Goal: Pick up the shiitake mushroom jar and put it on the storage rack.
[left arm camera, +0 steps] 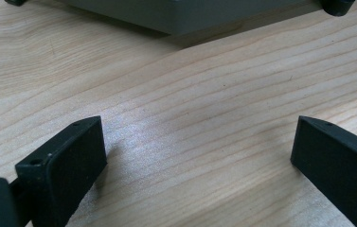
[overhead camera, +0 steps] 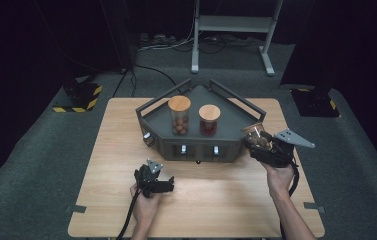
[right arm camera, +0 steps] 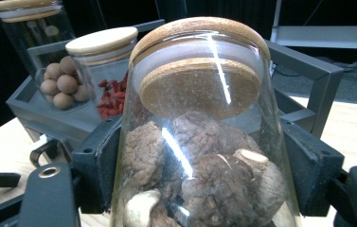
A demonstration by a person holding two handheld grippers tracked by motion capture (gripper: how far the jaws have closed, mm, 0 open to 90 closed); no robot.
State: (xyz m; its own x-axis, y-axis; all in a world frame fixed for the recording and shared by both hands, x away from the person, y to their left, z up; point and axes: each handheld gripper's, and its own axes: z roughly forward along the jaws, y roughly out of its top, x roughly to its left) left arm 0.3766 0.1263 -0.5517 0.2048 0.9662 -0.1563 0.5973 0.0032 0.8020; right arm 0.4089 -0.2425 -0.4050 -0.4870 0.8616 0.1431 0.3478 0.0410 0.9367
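Room: dark, grey carpet floor [overhead camera: 36, 150] all round; white stand frame [overhead camera: 236, 25] at 12 o'clock behind table, cables on floor nr it; yellow-black striped bases at 10 and 2 o'clock.
Table [overhead camera: 116, 150]: light wood, sits centre of high view; front half bare wood betw the two hands.
Tray [overhead camera: 196, 145]: dark grey angular rack w/ rails, on table's far half at 12 o'clock; holds 2 glass jars.
Tall jar [overhead camera: 179, 115]: wood lid, brown balls inside, upright, left in tray.
Short jar [overhead camera: 209, 120]: wood lid, red bits inside, upright, just right of tall jar.
Mushroom jar [right arm camera: 200, 142]: glass, cork lid on, full of dried mushrooms; at 3 o'clock off tray's right corner, tilted w/ lid end toward tray, lifted off the wood as far as high view shows.
Right gripper [overhead camera: 271, 150]: jaws pinching mushroom jar, one pad each side of glass body, below lid; person's hand under it at table's right edge.
Left gripper [overhead camera: 152, 181]: at 6 o'clock, in front of tray, well apart from it; jaws spread wide, nothing betw them, bare wood there; whether tips touch the wood, can't tell.
Edges/room: tray front edge at top of left gripper view; open wood left, right and nr side of left gripper; right gripper nr tray's right rail.
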